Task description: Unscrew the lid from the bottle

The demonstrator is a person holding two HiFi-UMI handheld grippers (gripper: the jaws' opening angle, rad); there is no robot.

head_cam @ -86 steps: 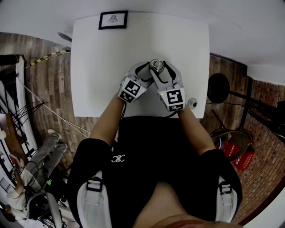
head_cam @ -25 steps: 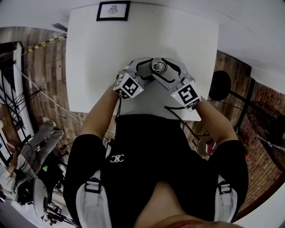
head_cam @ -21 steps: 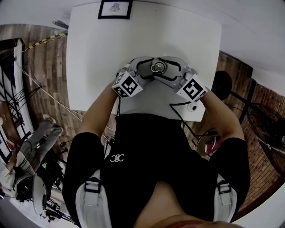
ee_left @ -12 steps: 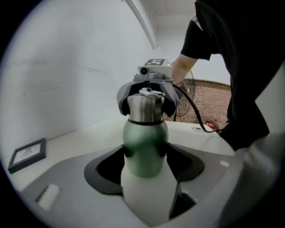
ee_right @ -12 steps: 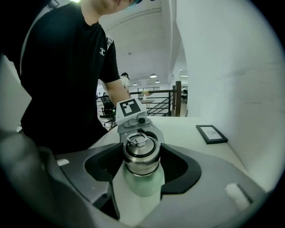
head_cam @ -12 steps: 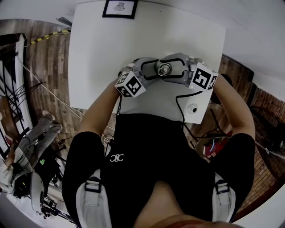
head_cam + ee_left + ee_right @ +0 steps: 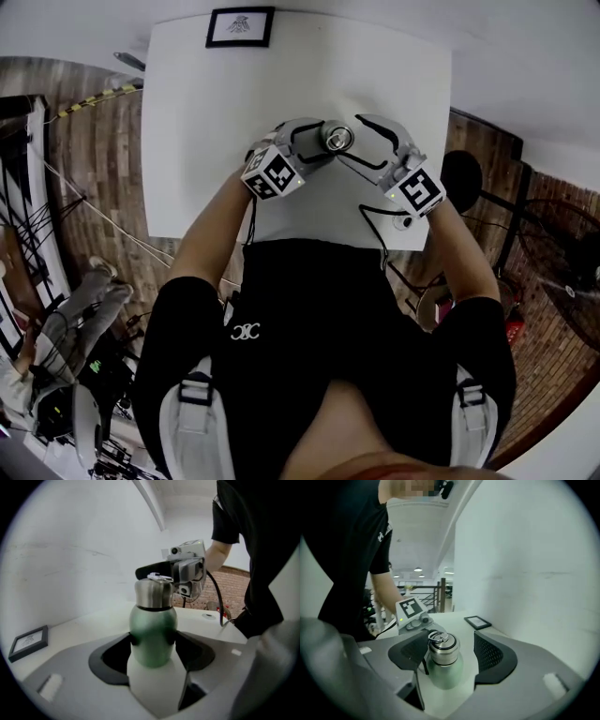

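A green bottle (image 7: 152, 632) with a steel lid (image 7: 443, 648) stands on the white table (image 7: 216, 103); the lid has a ring on top and sits on the bottle's neck. My left gripper (image 7: 152, 645) is shut on the green body, its pads pressing both sides. My right gripper (image 7: 450, 656) is at lid height with the lid between its jaws. Those jaws have just been opening: the left pad is close to the lid and the right pad stands clear of it. From above, the bottle (image 7: 337, 137) shows between the left gripper (image 7: 325, 142) and the right gripper (image 7: 352, 140).
A small framed picture (image 7: 240, 26) lies at the table's far edge. A small round object (image 7: 403, 222) sits at the near right corner. A black round stand (image 7: 459, 178) is off the table's right edge. A person sits on the floor at the left.
The right gripper's jaws have spread away from the lid, and its hand has swung back towards the table's near edge. The left gripper and the bottle have stayed where they were.
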